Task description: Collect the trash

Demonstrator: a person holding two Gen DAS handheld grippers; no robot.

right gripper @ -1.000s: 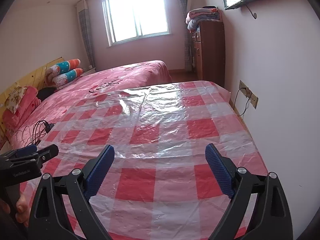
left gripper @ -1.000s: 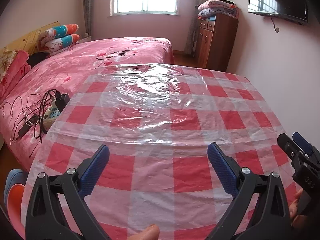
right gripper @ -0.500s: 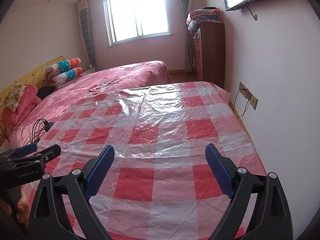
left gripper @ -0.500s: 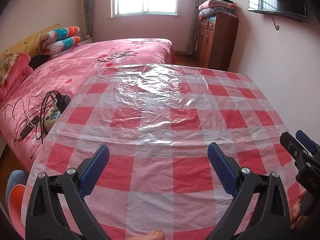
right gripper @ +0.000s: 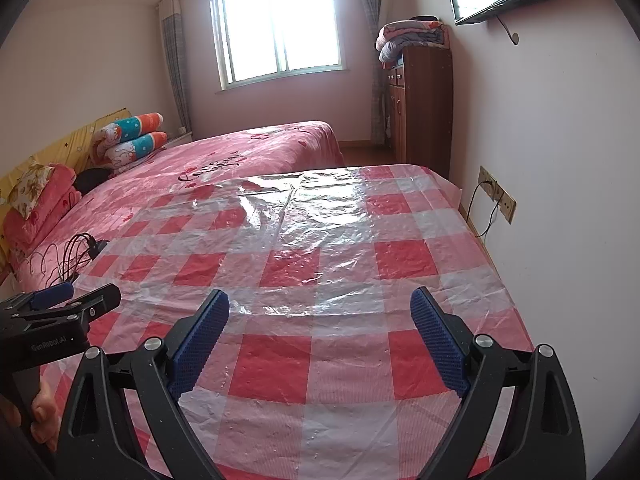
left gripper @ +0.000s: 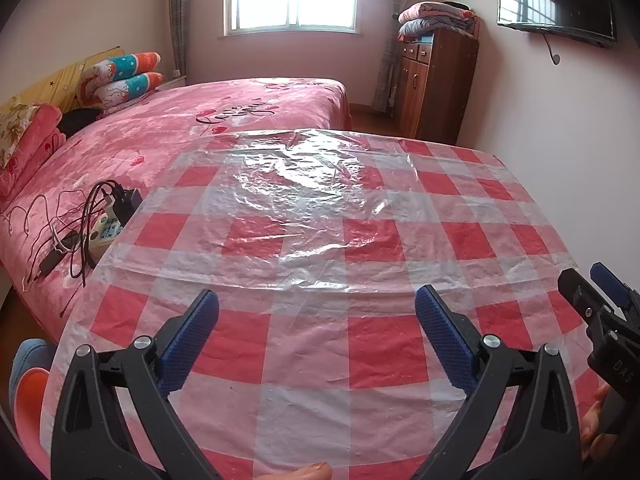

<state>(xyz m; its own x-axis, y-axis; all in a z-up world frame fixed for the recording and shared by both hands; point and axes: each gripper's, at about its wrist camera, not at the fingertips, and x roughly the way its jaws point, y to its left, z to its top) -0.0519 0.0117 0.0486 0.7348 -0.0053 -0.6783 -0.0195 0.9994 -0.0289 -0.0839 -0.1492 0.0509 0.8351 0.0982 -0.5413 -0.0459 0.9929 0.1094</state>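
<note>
Plastic checked tablecloth beneath both parted grippers

The right gripper is held with its jaws spread wide and nothing between them above the near end of the red-checked plastic sheet, while the left gripper is seen at the sheet's near left edge.

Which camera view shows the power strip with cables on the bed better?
The left wrist view: the power strip lies in plain sight on the pink bed with plugs and tangled cables. The right wrist view shows only some cables and a plug; the strip itself is hidden.
</note>
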